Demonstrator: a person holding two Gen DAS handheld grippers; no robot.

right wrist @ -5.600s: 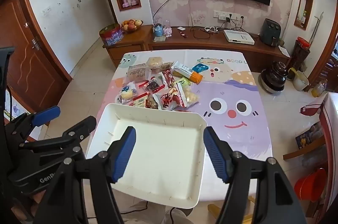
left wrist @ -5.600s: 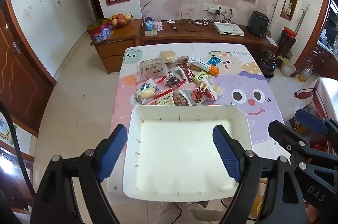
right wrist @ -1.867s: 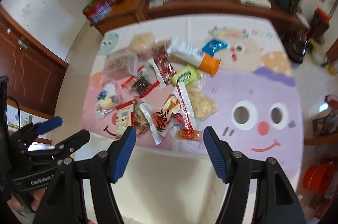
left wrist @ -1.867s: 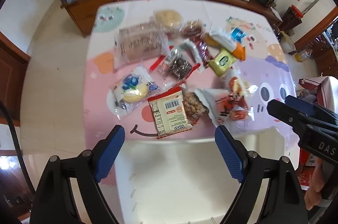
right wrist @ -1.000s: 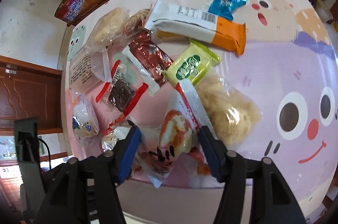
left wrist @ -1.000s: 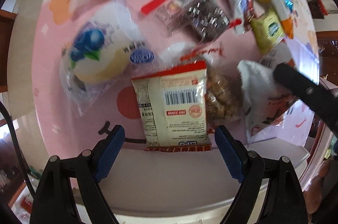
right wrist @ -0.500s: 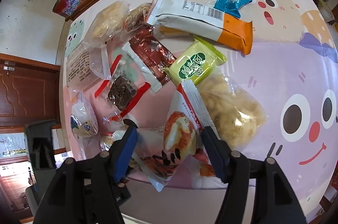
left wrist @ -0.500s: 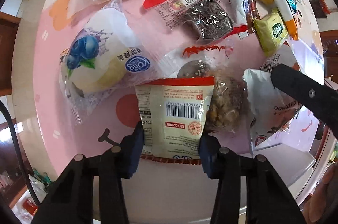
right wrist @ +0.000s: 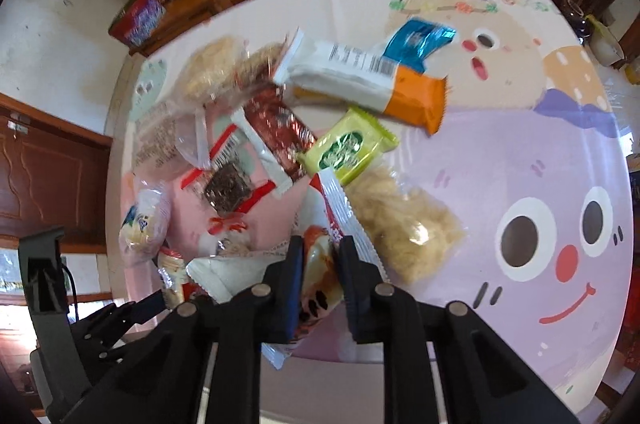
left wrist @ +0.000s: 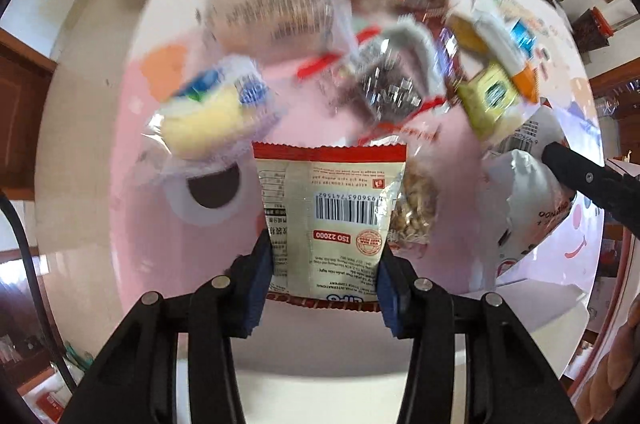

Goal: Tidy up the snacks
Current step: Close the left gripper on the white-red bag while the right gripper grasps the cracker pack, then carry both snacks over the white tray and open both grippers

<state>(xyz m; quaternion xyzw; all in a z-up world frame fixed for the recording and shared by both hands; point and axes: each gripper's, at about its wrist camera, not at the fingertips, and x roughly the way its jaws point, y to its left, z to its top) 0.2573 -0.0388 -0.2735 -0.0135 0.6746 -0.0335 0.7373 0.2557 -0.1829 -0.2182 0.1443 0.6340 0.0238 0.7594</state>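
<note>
Both claws grip packets: the left gripper (left wrist: 325,278) has its blue pads pressed on the sides of a cream packet with red edges and a barcode (left wrist: 332,220), held over the near edge of the pink tablecloth (left wrist: 100,183). The right gripper (right wrist: 318,288), whose jaws have just been closing, is clamped tight on a white and red snack bag (right wrist: 320,264) at the near side of the pile. Just beyond lie a clear bag of pale puffs (right wrist: 404,228), a green packet (right wrist: 348,147) and, farther off, a white and orange pack (right wrist: 368,79). Near both grippers sits the white tray (right wrist: 320,388).
</note>
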